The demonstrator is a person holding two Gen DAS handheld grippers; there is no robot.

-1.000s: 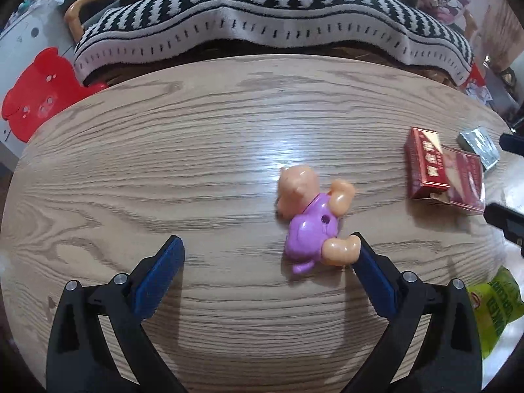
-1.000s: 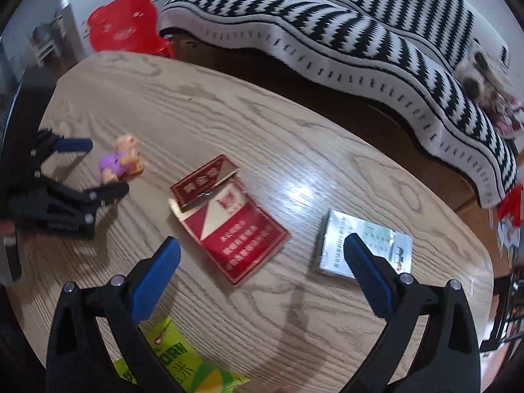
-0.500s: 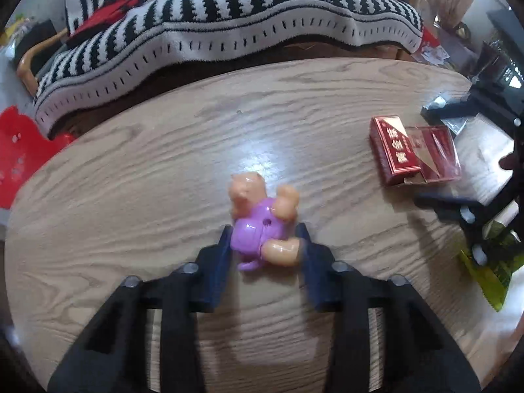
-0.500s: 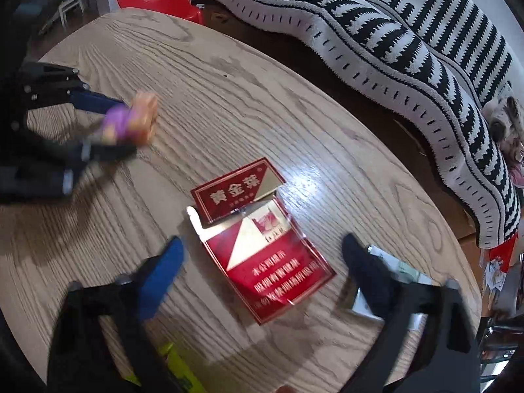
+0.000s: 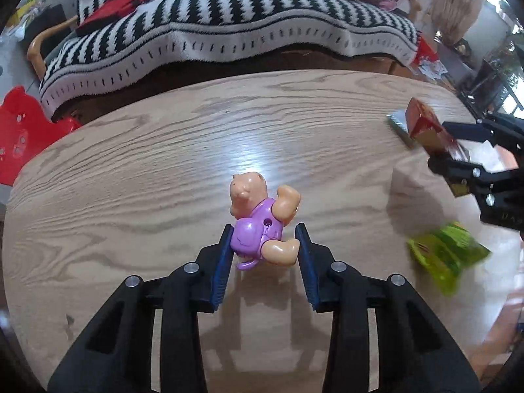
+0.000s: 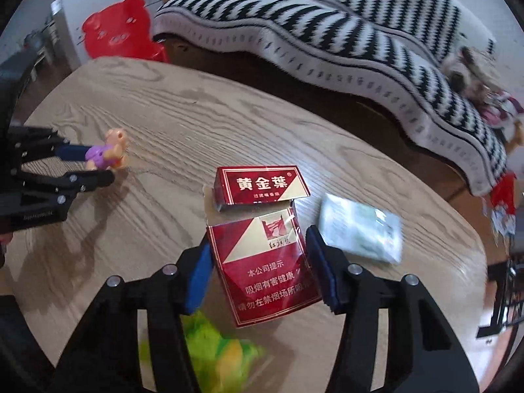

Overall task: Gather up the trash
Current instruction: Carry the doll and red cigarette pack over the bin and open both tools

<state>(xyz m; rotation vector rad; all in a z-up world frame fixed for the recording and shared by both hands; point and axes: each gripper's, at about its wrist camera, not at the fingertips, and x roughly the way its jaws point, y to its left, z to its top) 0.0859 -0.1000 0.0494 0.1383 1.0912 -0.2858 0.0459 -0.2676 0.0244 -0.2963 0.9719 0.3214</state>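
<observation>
A small plastic figure point(image 5: 255, 226) with a purple body and peach limbs sits between the blue pads of my left gripper point(image 5: 264, 234), which is shut on it just above the wooden table point(image 5: 131, 180). The right wrist view shows the same figure point(image 6: 104, 155) at the far left. A red cigarette pack point(image 6: 265, 262) with its lid flipped open stands between the pads of my right gripper point(image 6: 258, 239). Its jaws are closing, both pads lie against the pack's sides, and the pack point(image 5: 422, 121) hangs off the table.
A silver foil packet point(image 6: 360, 232) lies on the table right of the red pack. A green snack wrapper point(image 5: 445, 255) lies near the table's front edge. Behind the table are a sofa with a black-and-white striped blanket point(image 5: 229, 26) and a red plastic chair point(image 6: 121, 29).
My left gripper shut on the figure and rose with it. My right gripper moved over the red pack, narrowed around it and lifted it off the table.
</observation>
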